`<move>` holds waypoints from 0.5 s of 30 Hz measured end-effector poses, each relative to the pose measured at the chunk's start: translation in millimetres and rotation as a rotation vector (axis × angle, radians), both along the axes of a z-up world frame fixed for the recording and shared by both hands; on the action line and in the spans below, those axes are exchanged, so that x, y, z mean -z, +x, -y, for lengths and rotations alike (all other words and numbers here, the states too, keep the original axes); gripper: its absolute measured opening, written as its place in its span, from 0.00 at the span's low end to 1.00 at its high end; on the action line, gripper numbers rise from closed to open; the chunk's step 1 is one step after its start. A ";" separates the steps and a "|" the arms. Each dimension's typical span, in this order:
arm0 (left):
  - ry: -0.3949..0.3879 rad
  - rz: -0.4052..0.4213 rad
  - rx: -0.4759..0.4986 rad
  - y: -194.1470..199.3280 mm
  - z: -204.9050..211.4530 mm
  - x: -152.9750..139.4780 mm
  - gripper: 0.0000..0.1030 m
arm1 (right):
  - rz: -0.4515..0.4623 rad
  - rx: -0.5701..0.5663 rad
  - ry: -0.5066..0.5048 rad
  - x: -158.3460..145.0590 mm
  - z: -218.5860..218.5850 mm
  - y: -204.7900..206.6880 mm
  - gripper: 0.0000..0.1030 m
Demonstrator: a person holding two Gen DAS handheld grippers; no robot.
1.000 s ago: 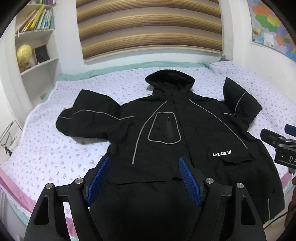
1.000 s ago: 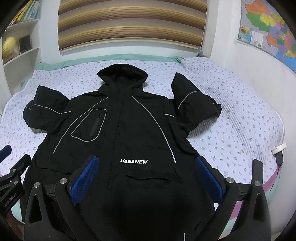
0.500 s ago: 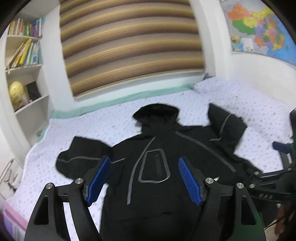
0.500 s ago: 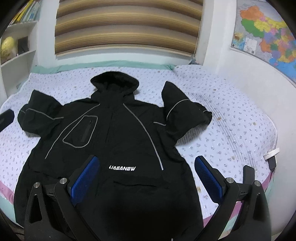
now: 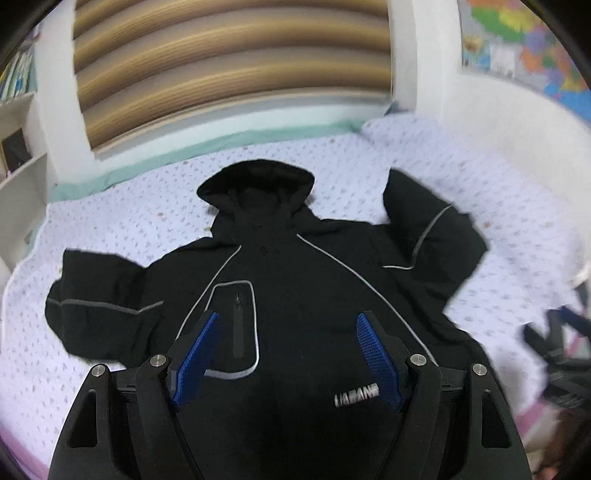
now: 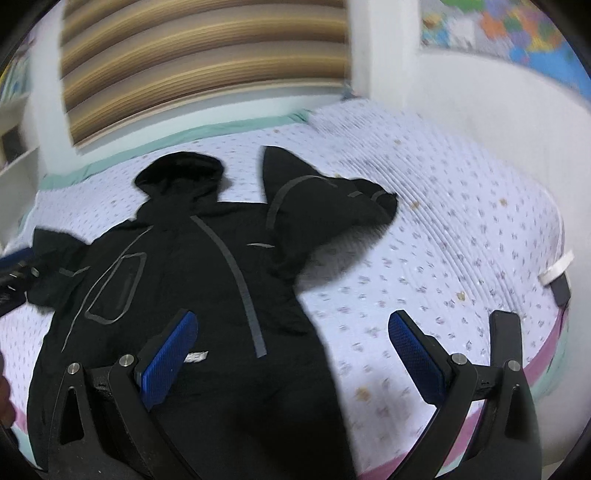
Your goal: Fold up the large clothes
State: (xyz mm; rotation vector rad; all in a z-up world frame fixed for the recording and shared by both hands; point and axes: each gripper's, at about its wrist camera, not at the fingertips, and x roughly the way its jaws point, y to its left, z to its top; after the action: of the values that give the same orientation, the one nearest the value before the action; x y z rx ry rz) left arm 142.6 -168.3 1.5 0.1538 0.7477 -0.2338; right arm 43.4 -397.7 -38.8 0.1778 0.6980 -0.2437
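Black hooded jacket [image 5: 295, 302] spread front-up across the lilac-print bed [image 5: 155, 206], hood toward the striped blind [image 5: 229, 70]. Far left, white bookshelf [image 5: 18, 177] against the wall. Left sleeve flat, grey piping along it. Left gripper [image 5: 286, 354] poised over the chest pocket, blue fingers [image 5: 194, 360] wide apart, clasping nothing. Right sleeve bent up by the hood. Right gripper [image 6: 291, 360] over the jacket's right edge, fingers [image 6: 166, 360] spread, nothing between. Far right, blurred map [image 6: 517, 33] on the wall.
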 end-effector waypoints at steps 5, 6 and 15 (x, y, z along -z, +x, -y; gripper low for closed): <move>-0.047 -0.100 0.061 75.0 45.2 44.4 0.75 | -0.005 0.079 0.092 18.7 91.6 38.6 0.96; -0.059 -0.113 0.050 94.1 52.9 59.6 0.75 | -0.008 0.098 0.094 22.3 107.9 48.5 0.96; -0.011 -0.205 0.040 156.9 96.5 185.2 0.75 | -0.060 0.157 0.204 70.6 230.3 146.2 0.89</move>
State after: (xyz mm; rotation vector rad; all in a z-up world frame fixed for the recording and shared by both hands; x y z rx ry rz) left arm 299.5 -264.8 -183.8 0.1361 0.9470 -0.2946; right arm 189.6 -627.9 -109.4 0.4224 0.7692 -0.3293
